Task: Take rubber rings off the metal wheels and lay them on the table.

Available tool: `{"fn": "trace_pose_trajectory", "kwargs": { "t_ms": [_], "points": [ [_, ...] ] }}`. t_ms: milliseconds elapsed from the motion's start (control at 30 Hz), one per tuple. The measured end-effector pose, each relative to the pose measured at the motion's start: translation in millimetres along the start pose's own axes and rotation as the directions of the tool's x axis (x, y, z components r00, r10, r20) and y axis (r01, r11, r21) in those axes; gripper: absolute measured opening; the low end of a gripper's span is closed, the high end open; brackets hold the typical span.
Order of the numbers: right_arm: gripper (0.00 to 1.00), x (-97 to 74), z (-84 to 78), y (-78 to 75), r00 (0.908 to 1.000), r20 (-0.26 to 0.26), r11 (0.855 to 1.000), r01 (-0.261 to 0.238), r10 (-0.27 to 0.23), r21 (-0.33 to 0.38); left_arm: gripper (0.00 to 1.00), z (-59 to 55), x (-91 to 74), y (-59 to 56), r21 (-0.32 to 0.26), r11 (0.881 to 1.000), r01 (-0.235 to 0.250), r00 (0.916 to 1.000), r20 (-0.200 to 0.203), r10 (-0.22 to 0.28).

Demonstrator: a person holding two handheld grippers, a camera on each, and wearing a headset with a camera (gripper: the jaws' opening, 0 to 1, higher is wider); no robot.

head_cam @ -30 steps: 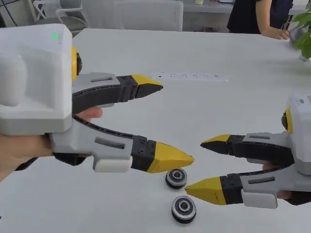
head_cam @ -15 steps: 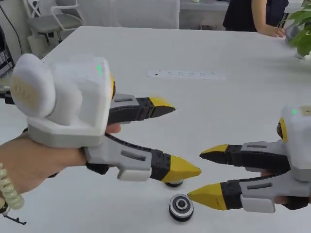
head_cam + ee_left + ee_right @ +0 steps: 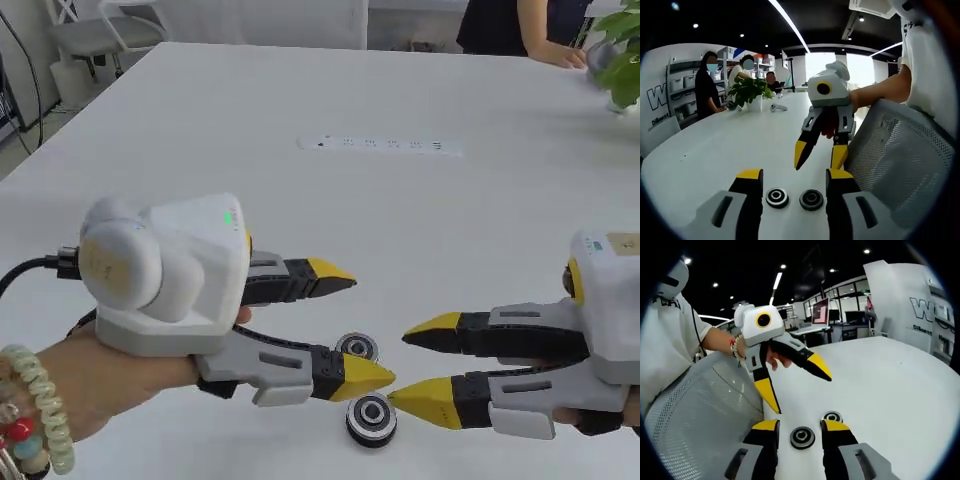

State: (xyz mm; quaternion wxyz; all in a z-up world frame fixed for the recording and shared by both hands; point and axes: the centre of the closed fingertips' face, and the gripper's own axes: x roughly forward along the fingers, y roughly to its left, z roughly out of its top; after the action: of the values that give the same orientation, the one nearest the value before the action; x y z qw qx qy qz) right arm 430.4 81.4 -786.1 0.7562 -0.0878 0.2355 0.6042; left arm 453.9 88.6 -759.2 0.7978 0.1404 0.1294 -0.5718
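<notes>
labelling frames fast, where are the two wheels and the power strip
near wheel [image 3: 371, 414], head view, on its metal hub
far wheel [image 3: 357, 347], head view, on its hub
power strip [image 3: 380, 146], head view, on its middle sockets

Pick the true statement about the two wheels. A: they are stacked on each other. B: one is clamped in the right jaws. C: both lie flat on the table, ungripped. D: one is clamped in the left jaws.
C: the far wheel and the near wheel lie flat on the table, while the left gripper and right gripper are open and hold nothing.
</notes>
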Motion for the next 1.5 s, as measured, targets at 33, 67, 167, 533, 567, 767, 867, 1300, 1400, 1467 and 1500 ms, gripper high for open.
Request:
{"fn": "trace_pose_trajectory", "kwargs": {
  "t_ms": [33, 67, 167, 533, 567, 767, 867, 1300, 1400, 1467, 1500],
  "points": [
    [0.30, 1.1, -3.2, -1.8, 1.0000, -0.007, 1.000, 0.004, -0.004, 0.003, 0.43, -3.1, 1.5, -0.8, 0.003, 1.000, -0.002, 1.0000, -0.009, 0.002],
    [0.30, 1.8, -5.2, -2.5, 0.9999, -0.010, 1.000, 0.006, -0.006, 0.006, 0.39, -5.0, 2.3, -1.0, 0.005, 1.000, -0.004, 0.9999, -0.014, 0.004],
    [0.27, 5.2, -10.8, -5.1, 0.9999, -0.015, 1.000, 0.006, -0.006, 0.018, 0.31, -8.8, 4.5, -2.9, 0.011, 1.000, -0.002, 0.9998, -0.020, 0.002],
    [0.23, 15.2, -39.0, -7.4, 0.9926, -0.121, 1.000, 0.016, -0.014, 0.018, 0.26, -31.1, 16.8, -22.0, 0.026, 0.998, 0.060, 0.9944, -0.089, -0.057],
    [0.23, 15.2, -39.7, -8.6, 0.9925, -0.121, 1.000, 0.020, -0.017, 0.022, 0.25, -33.1, 18.7, -23.6, 0.019, 0.998, 0.063, 0.9939, -0.091, -0.062],
    [0.22, 15.1, -45.3, -8.5, 0.9896, -0.143, 1.000, 0.018, -0.015, 0.021, 0.24, -47.5, 28.4, -34.3, -0.007, 0.996, 0.092, 0.9870, -0.132, -0.092],
    [0.22, 16.0, -49.5, -7.5, 0.9866, -0.163, 1.000, 0.015, -0.012, 0.015, 0.24, -50.2, 29.2, -35.0, -0.011, 0.995, 0.095, 0.9857, -0.139, -0.096],
    [0.23, 19.4, -59.6, -9.1, 0.9798, -0.199, 0.999, 0.023, -0.015, 0.043, 0.12, -67.2, 25.8, -23.1, -0.067, 0.997, 0.050, 0.9826, -0.175, -0.061],
    [0.22, 19.5, -59.9, -8.5, 0.9800, -0.199, 0.999, 0.024, -0.015, 0.042, 0.12, -68.5, 26.5, -24.8, -0.064, 0.996, 0.055, 0.9813, -0.181, -0.066],
    [0.22, 20.0, -59.1, -8.4, 0.9807, -0.195, 0.999, 0.026, -0.017, 0.040, 0.12, -69.1, 27.3, -26.6, -0.070, 0.996, 0.059, 0.9806, -0.183, -0.071],
    [0.22, 20.2, -59.1, -9.1, 0.9806, -0.195, 0.999, 0.029, -0.021, 0.038, 0.13, -68.6, 27.7, -27.1, -0.067, 0.996, 0.060, 0.9809, -0.181, -0.072]
  ]
}}
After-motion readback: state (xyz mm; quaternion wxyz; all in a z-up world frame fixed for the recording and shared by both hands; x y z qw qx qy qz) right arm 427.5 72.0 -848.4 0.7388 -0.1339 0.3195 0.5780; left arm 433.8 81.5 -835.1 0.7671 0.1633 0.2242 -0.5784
